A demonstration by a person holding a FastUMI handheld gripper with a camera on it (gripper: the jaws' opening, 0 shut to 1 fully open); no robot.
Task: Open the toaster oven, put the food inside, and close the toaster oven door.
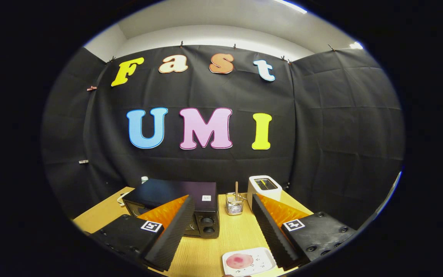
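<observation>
A black toaster oven point(175, 202) stands on the wooden table point(237, 234), beyond and partly behind my left finger point(169, 231); its two knobs face me and its door looks shut. A round pink food slice point(239, 261) lies on a small white tray point(264, 258) close in, between my fingers and nearer the right finger point(269, 231). My gripper point(219, 204) hangs above the table, open wide, with nothing held.
A white pop-up toaster point(264, 187) stands at the back right of the table. Beside it, a small clear holder point(234, 204) with a stick in it sits between the two appliances. A white bottle cap point(144, 179) peeks from behind the oven.
</observation>
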